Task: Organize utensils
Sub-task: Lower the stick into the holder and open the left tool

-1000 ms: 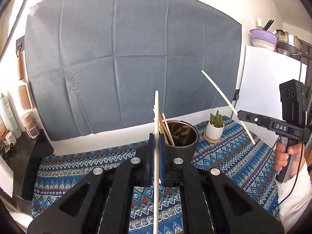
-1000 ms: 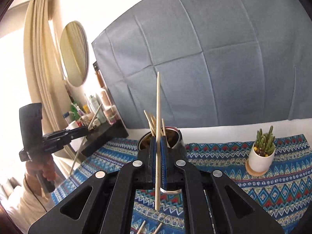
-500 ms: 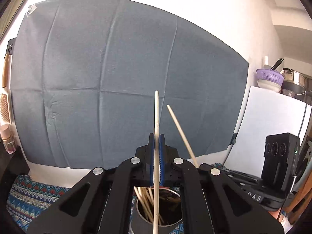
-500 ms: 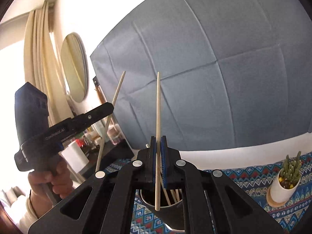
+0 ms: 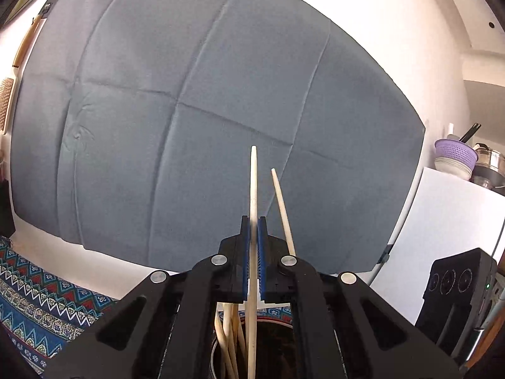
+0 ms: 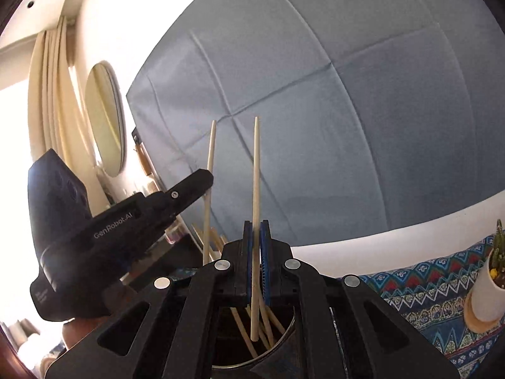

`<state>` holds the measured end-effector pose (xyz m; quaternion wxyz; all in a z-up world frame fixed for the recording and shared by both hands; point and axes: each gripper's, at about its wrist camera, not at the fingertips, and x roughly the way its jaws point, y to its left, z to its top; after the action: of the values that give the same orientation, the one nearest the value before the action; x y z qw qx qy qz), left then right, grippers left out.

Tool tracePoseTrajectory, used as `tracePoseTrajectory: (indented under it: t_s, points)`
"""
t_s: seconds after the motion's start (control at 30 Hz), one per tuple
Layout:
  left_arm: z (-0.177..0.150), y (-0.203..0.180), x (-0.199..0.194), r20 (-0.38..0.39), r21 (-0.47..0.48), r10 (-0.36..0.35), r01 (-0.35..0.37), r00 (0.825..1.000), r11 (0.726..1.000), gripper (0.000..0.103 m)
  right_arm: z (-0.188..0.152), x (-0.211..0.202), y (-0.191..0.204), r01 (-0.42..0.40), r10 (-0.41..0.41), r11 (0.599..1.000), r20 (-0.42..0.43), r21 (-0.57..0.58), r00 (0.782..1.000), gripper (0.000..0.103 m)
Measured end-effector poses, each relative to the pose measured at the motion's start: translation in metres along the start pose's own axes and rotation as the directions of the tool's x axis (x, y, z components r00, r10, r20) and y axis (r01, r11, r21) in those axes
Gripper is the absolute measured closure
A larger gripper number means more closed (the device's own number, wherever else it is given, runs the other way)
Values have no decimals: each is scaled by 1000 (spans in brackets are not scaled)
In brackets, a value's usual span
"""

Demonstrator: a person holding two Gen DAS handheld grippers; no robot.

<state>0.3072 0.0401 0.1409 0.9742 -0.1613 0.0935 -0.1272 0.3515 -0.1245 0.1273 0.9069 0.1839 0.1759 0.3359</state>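
Two chopsticks, one clenched upright in each gripper, now hang over the dark holder point(image 6: 284, 344) instead of short of it. The left gripper point(image 5: 254, 252) pinches its chopstick point(image 5: 253, 189); the right gripper point(image 6: 256, 252) pinches its own point(image 6: 256, 173) (lower tip inside the rim). Beyond, the patterned counter point(image 6: 426, 287) and grey backdrop point(image 5: 189, 110); release looks next.

My own gripper bodies hide most of the cup point(image 6: 284, 338); its base is cut off at the bottom edge in both views. The chopstick point(image 5: 252, 331) in my left gripper point(image 5: 254, 230) runs off the frame's bottom. Right gripper point(image 5: 454, 287) is mostly hidden behind the left one. Potted plant point(image 6: 492, 281) is clipped at the right edge.
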Motion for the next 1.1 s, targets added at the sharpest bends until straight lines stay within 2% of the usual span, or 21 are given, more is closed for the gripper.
tracePoseTrajectory:
  t_s: [0.07,0.13,0.33,0.53,0.8,0.97,1.1]
  points:
    - [-7,6,1,-11,-20,-25,25,1000,999,98,-4,-2,-1,1,0,1000,5,-9,1000,98]
    - [-12,7,-2,14,-10,-29,30,999,1000,98,-7,-2,-2,-2,2,1000,5,-8,1000,98]
    - [-16,-5,-11,30,84,-91,88,995,993,98,-17,-3,-2,-14,14,1000,-16,-25,1000,98]
    - [-24,-14,-13,13,126,-110,107,994,986,98,-26,-15,2,-15,15,998,-7,-62,1000,98]
    - [-26,-13,-25,13,140,-80,77,997,987,98,-32,-35,-1,4,-5,997,-9,-71,1000,95]
    - [-24,-12,-31,14,134,-50,48,999,990,90,-32,-48,0,16,-16,997,4,-81,1000,95]
    - [-24,-14,-39,23,147,-30,26,999,989,69,-30,-58,3,21,-21,995,7,-96,1000,94]
